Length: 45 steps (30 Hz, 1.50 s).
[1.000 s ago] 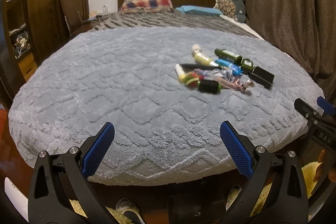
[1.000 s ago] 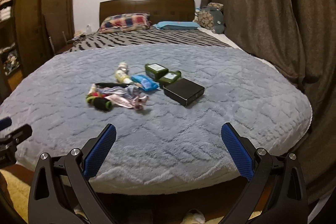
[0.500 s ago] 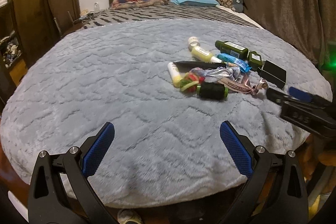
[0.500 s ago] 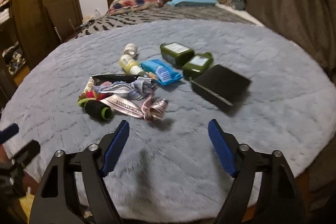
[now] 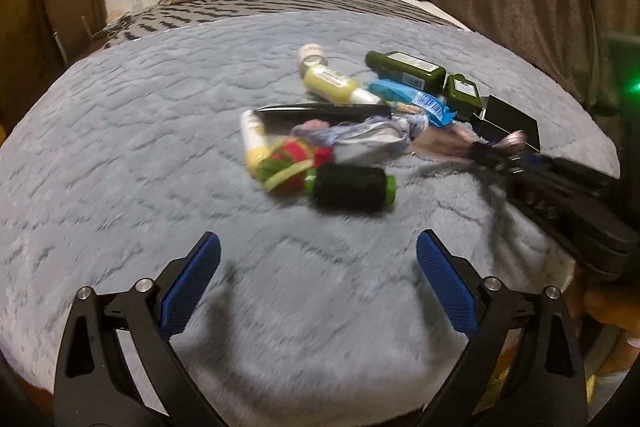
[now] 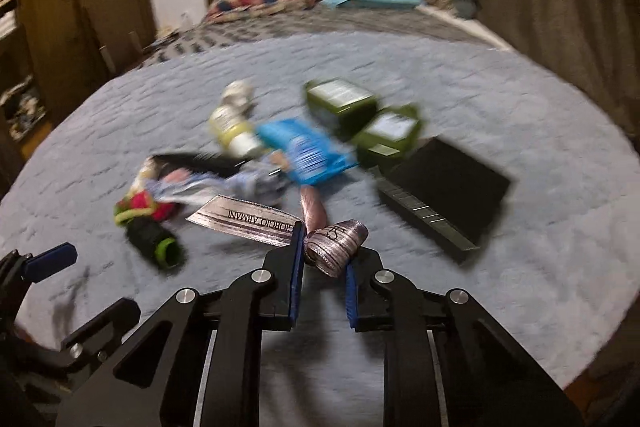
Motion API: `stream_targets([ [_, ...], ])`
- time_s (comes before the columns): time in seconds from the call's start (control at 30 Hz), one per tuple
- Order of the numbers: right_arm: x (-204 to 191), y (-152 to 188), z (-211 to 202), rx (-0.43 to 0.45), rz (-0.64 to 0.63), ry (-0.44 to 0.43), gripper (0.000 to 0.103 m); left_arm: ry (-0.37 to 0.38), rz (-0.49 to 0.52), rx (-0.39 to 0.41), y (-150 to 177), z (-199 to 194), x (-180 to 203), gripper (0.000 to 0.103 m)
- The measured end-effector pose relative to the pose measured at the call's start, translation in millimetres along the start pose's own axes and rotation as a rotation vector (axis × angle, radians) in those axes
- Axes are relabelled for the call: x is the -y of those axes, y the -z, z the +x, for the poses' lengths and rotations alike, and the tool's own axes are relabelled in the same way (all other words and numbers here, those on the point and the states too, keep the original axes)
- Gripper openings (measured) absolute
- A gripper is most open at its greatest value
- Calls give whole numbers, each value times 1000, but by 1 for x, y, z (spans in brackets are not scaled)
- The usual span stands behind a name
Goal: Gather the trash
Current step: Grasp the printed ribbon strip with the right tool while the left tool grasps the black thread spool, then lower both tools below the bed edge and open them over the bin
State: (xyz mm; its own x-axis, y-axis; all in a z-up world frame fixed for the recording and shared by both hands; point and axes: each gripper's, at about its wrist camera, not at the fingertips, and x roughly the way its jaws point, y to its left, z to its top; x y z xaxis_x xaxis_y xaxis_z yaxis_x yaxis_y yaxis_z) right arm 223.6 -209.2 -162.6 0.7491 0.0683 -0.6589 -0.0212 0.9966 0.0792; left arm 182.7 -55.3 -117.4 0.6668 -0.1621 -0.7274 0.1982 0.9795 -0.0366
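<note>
Mauve ribbon (image 6: 336, 243) sat clamped in our right gripper (image 6: 320, 251) while our left gripper (image 5: 318, 267) gaped empty, so we judged lifting it clear came next.

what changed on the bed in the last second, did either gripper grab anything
Both grippers moved in over the blanket toward the pile. The right gripper went from wide open to shut on the looped end of the pinkish ribbon. The left gripper stayed open and empty, short of the black roll. The bottles, blue packet and black box lie where they did.
</note>
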Motion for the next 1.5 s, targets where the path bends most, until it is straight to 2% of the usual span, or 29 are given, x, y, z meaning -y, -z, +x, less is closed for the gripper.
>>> stream_targets([
  [0.1, 16, -4, -11, 27, 35, 37, 18, 7, 5, -12, -9, 15, 5, 89],
  [0.23, 33, -3, -19, 28, 71, 7, 18, 12, 1, -39, -17, 35, 9, 88],
  [0.37, 38, -1, -19, 25, 73, -2, 18, 12, -18, -41, -23, 43, 7, 81],
  [0.5, 32, 2, -16, 6, 68, -15, 18, 8, -38, -39, -23, 36, 0, 56],
  [0.53, 30, 3, -16, 5, 63, -16, 18, 18, -45, -41, -23, 34, -2, 53],
  [0.6, 25, 6, -21, 5, 54, -17, 18, 34, -60, -42, -21, 27, -5, 53],
  [0.87, 16, 20, -50, 26, 47, -43, 18, 17, -43, -12, 1, -12, -9, 53],
  [1.23, -9, 63, -101, 20, -30, -62, 18, 34, -15, 25, 61, -80, -1, 53],
  [1.37, -13, 86, -113, -16, -43, -107, 18, 50, -4, 2, 91, -90, 3, 53],
  [1.5, -14, 111, -112, -73, -43, -137, 19, 67, -10, -68, 124, -86, 3, 53],
])
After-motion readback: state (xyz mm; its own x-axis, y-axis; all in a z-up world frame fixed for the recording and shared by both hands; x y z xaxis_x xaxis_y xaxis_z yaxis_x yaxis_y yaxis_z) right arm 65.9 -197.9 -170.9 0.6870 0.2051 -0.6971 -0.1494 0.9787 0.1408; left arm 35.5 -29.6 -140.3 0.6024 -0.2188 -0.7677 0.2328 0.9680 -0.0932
